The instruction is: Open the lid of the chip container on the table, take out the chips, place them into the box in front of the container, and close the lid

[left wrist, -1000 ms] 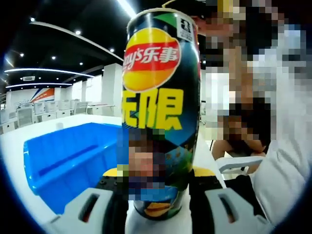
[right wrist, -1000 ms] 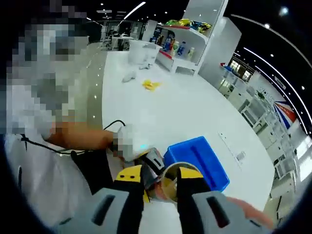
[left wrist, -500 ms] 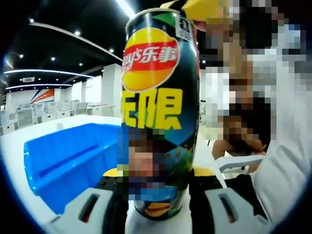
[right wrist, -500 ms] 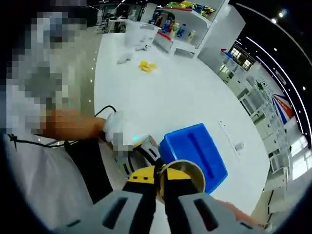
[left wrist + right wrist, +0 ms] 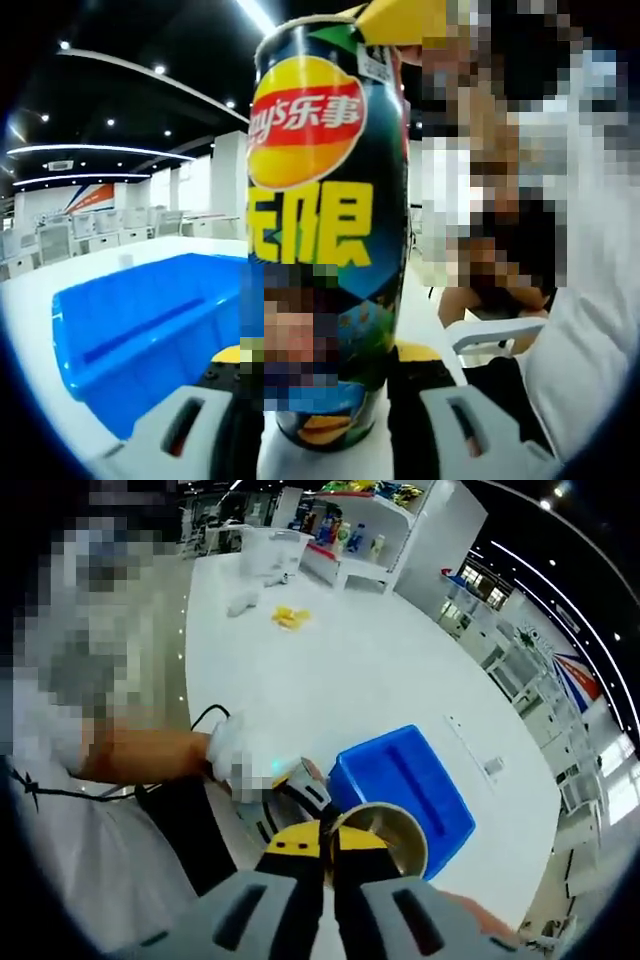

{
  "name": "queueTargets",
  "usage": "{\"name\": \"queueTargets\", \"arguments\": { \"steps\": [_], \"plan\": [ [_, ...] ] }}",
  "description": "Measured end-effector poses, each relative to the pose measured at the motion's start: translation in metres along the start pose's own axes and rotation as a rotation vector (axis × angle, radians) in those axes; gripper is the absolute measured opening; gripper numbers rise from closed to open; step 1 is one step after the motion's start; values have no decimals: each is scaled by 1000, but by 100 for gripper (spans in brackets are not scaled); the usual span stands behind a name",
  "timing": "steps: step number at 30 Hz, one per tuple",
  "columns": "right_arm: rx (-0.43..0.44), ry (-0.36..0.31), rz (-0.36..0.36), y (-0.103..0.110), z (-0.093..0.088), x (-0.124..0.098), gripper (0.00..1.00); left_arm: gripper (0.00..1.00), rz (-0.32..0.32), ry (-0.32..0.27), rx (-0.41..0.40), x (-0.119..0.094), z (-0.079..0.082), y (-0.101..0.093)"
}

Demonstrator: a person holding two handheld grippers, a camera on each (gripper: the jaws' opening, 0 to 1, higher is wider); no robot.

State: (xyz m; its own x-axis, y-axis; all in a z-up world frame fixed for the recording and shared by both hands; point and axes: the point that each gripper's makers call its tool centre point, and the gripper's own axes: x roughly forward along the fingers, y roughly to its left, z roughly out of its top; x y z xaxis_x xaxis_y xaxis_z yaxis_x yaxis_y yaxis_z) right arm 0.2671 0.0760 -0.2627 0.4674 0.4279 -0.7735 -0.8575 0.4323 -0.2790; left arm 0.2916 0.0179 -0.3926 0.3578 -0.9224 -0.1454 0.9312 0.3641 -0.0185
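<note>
A tall dark chip can [image 5: 325,230] with a red and yellow logo stands upright between the jaws of my left gripper [image 5: 325,385], which is shut on its lower part. From above, the can's round top [image 5: 385,842] shows a gold inside. My right gripper [image 5: 328,842] is shut on the edge of that top, where the see-through lid sits; its yellow tip [image 5: 400,18] shows at the can's upper rim. The blue box [image 5: 140,330] lies just beside the can [image 5: 405,780]. A gloved hand [image 5: 240,765] holds the left gripper [image 5: 295,798].
The long white table [image 5: 340,670] carries a yellow scrap [image 5: 290,617], a white lump [image 5: 243,603] and a white tub [image 5: 270,550] at its far end. Behind them stands a shelf of goods [image 5: 370,530]. A white chair [image 5: 490,335] and a person are close by.
The right gripper's jaws, open around the can's top a second ago, have shut on its edge. Its yellow tip has come into sight above the can. The can and left gripper stay put.
</note>
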Motion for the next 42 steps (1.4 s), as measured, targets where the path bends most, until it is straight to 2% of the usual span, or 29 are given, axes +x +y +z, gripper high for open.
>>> {"name": "queueTargets", "arguments": {
  "steps": [8, 14, 18, 21, 22, 25, 30, 34, 36, 40, 42],
  "plan": [
    [75, -44, 16, 0, 0, -8, 0, 49, -27, -7, -8, -1, 6, -6],
    [158, -108, 29, -15, 4, -19, 0, 49, -8, 64, 55, -12, 12, 2],
    [227, -190, 59, -13, 4, -21, 0, 48, 3, 147, 106, -23, 10, 8],
    [272, -241, 85, -8, 8, -19, 0, 48, -37, 240, 110, -36, 3, 4],
    [271, -248, 81, -7, 8, -19, 0, 48, -44, 254, 110, -39, 2, 4],
    [297, -303, 89, -4, 11, -23, 0, 48, -43, 337, 149, -52, 4, 6],
    [367, -390, 123, -5, 12, -29, 0, 48, -30, 405, 196, -63, 12, 11],
    [439, -481, 164, -5, 16, -34, 0, 48, -45, 451, 205, -71, 15, 11],
    [480, -527, 186, -7, 16, -34, 0, 48, -50, 500, 225, -78, 14, 12],
    [584, -621, 237, -6, 7, -30, 0, 48, -65, 604, 256, -91, 9, 14],
    [627, -642, 264, -7, 1, -24, 0, 48, -68, 649, 264, -94, 5, 16]
  ]
}}
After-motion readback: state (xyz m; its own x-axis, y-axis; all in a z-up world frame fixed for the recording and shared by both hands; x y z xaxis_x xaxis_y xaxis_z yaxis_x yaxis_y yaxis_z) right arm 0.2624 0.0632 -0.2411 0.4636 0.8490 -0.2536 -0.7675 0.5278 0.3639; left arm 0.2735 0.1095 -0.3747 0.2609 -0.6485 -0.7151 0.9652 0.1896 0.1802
